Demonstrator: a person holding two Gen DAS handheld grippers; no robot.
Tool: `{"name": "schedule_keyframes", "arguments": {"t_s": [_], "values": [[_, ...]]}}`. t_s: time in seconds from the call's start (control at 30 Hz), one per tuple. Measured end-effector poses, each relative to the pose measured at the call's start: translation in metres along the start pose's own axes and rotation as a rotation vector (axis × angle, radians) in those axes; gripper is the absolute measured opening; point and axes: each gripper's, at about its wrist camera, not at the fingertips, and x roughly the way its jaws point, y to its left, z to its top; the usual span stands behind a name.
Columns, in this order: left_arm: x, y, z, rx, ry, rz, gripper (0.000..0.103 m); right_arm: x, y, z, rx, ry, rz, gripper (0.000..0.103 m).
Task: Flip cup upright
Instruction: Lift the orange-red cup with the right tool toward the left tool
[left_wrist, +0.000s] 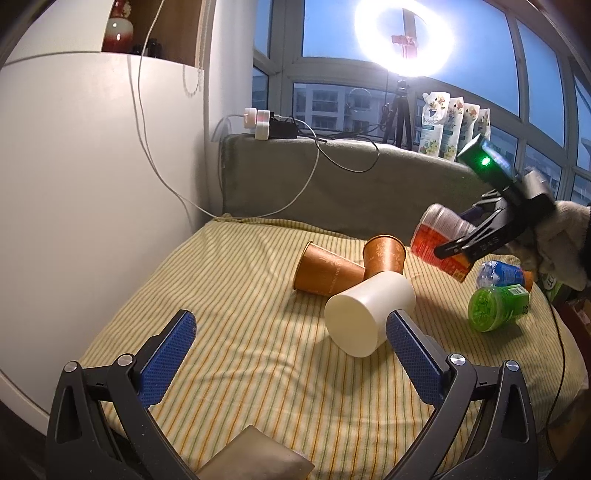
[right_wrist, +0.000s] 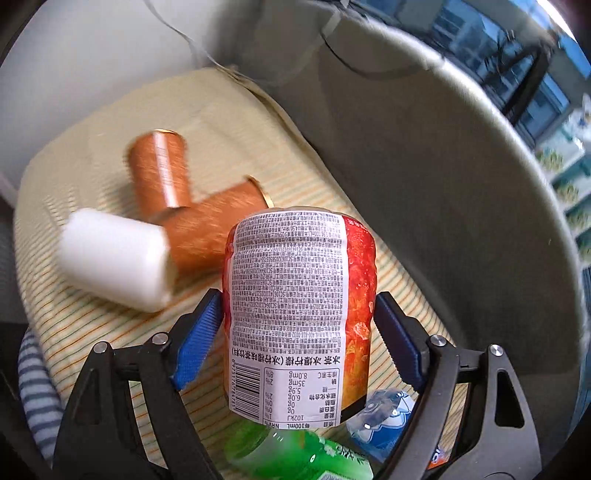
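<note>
Looking out from the left wrist, the left gripper (left_wrist: 291, 332) spreads its jaws wide, a toppled white cup (left_wrist: 369, 314) lying on the striped bed (left_wrist: 229, 280) just inside its right finger. The right wrist view alone shows the right gripper (right_wrist: 297, 328) clamping a red-labelled bottle (right_wrist: 295, 306) lifted above the bed, white cup (right_wrist: 114, 258) well left of those jaws.

Matt white cup (left_wrist: 369, 314) on striped woven cloth (left_wrist: 240, 332)

left claw (left_wrist: 291, 343) gapes near the toppled white cup (left_wrist: 369, 314).
</note>
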Motion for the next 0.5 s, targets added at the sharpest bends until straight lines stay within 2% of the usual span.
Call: {"name": "schedule_keyframes", "arguments": {"t_s": [0.2,0.37,0.5], "values": [[-0.005,-0.007,-0.001,0.024,0.001,-0.01,0.103,-0.033,0.037,-0.012,-0.172,-0.066,0.096,0.085],[-0.006,-0.016,-0.001,0.06,0.019,-0.043,0.103,-0.034,0.075,-0.038,-0.299,-0.036,0.189,0.085],[0.001,-0.017,-0.003,0.053,0.085,-0.093,0.103,-0.029,0.102,-0.062,-0.4,0.003,0.203,0.085]]}}
